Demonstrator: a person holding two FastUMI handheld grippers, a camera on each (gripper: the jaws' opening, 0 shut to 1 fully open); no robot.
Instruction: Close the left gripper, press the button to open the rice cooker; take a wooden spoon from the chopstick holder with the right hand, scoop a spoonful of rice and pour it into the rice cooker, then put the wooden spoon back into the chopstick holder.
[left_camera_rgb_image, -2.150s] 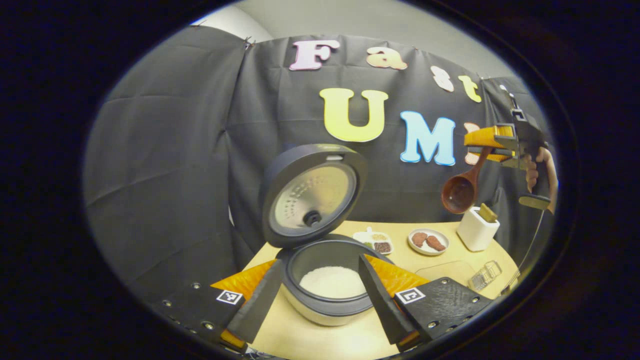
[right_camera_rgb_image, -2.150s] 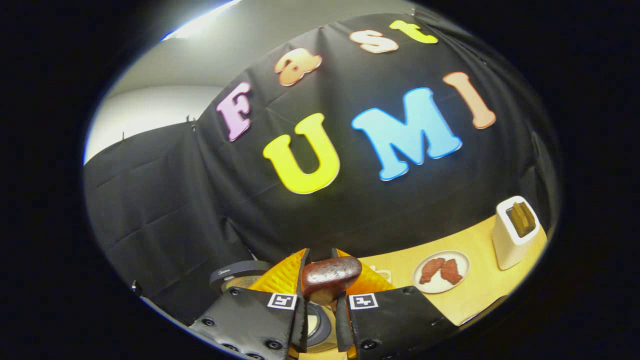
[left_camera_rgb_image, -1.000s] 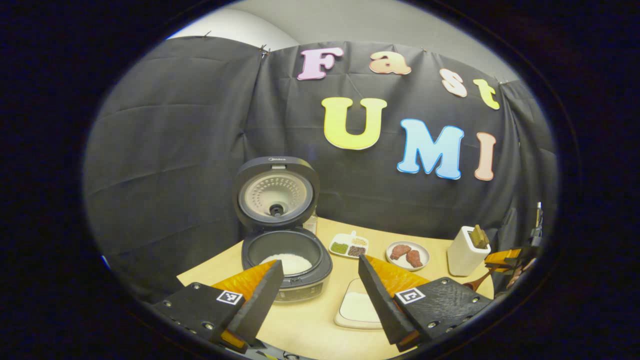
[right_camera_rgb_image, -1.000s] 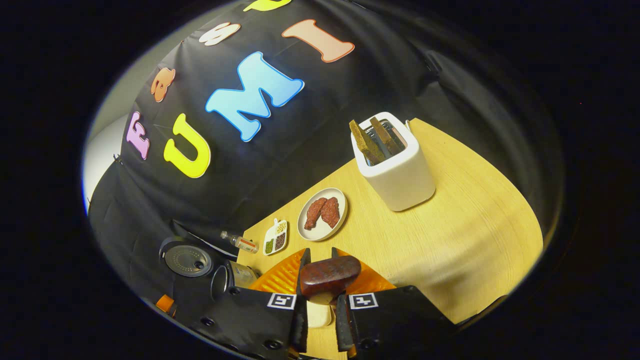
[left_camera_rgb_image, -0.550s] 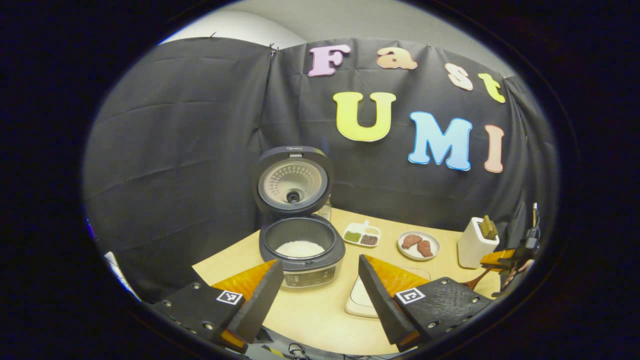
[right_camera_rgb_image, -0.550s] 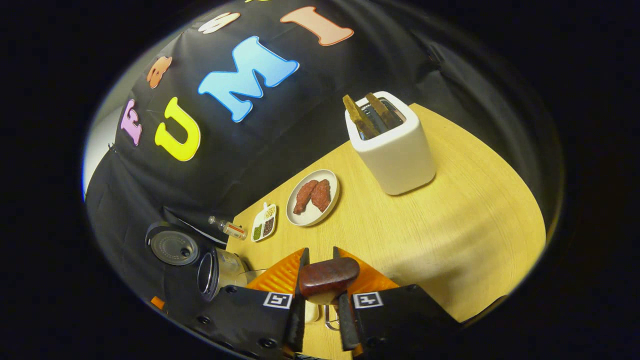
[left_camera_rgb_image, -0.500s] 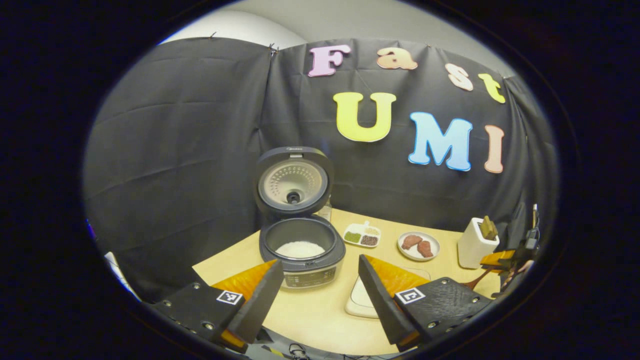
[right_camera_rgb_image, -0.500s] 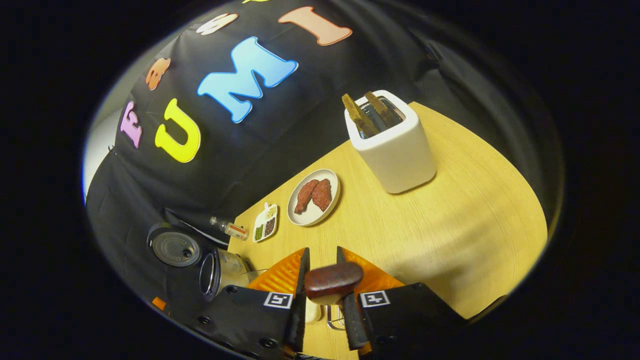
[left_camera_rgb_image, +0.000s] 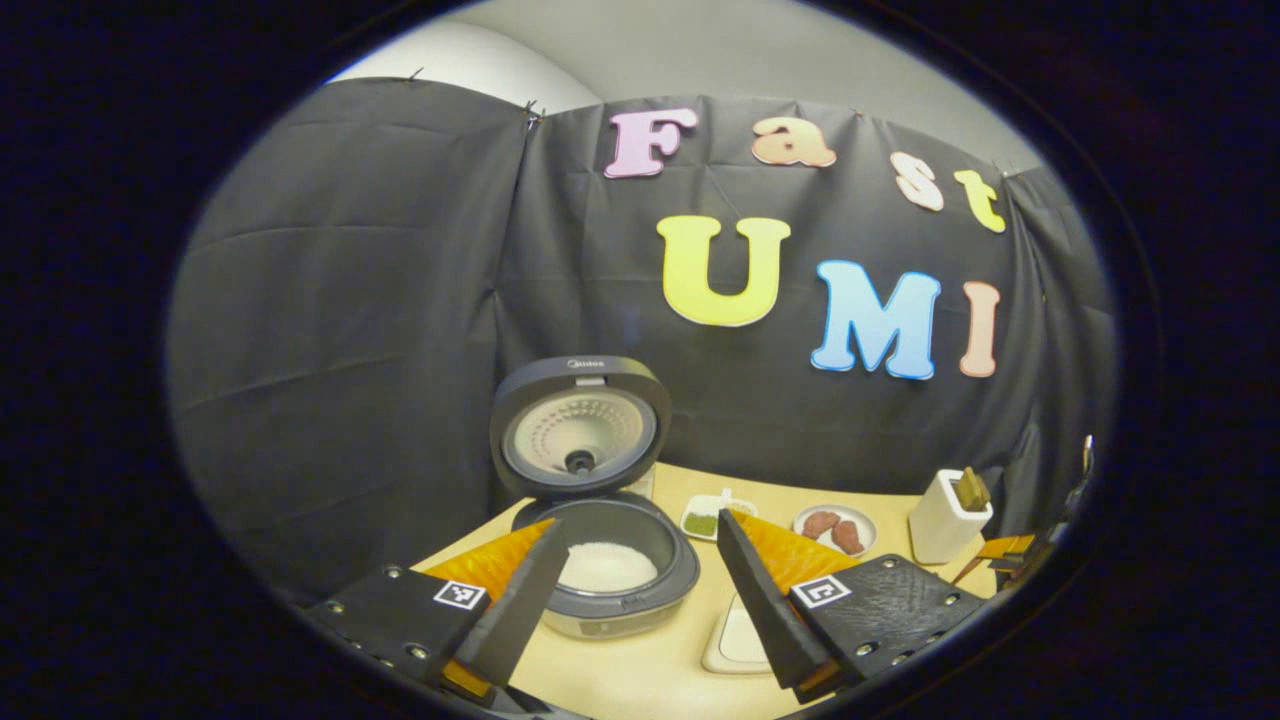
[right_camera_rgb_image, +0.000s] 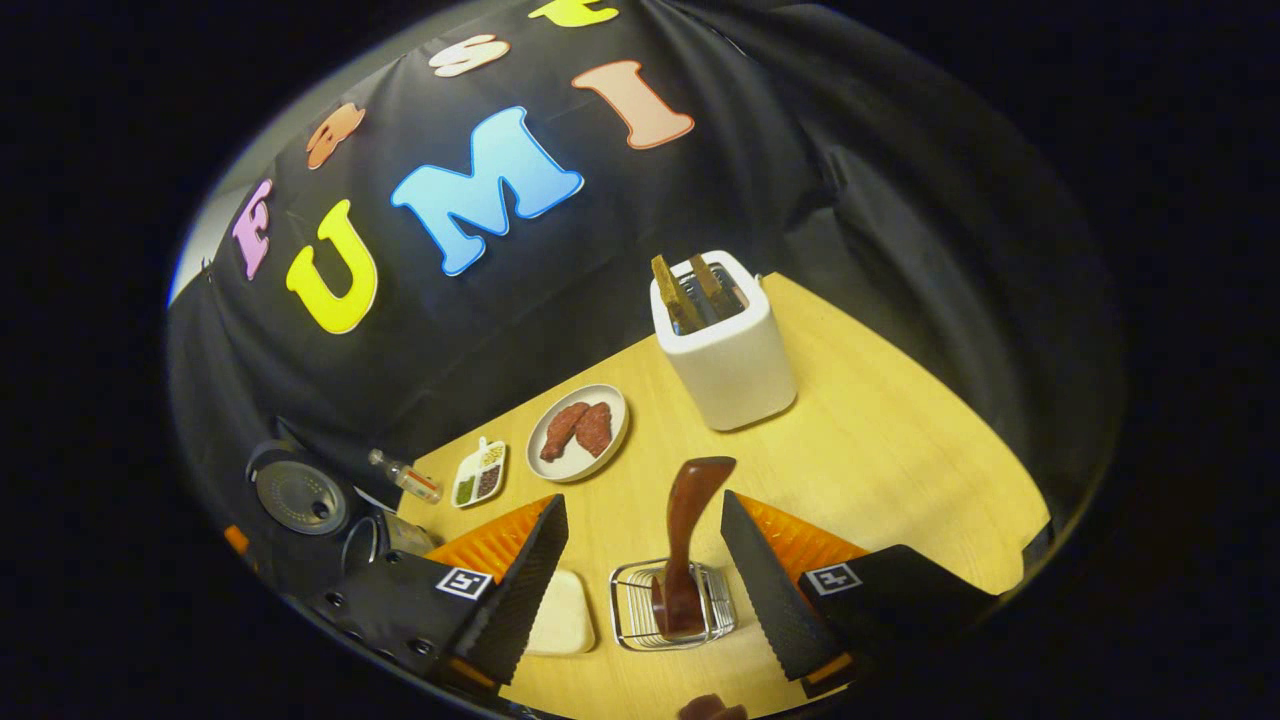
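Between the right claw's now-spread fingers — wooden spoon released, upright in chopstick holder; left claw spread as before.

Brand "Midea" on rice cooker lid (small, faint); square coded tags on tools, unreadable

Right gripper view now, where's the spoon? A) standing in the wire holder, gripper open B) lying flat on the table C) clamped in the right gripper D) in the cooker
A: the spoon stands in the wire holder, free between the right gripper's spread fingers.
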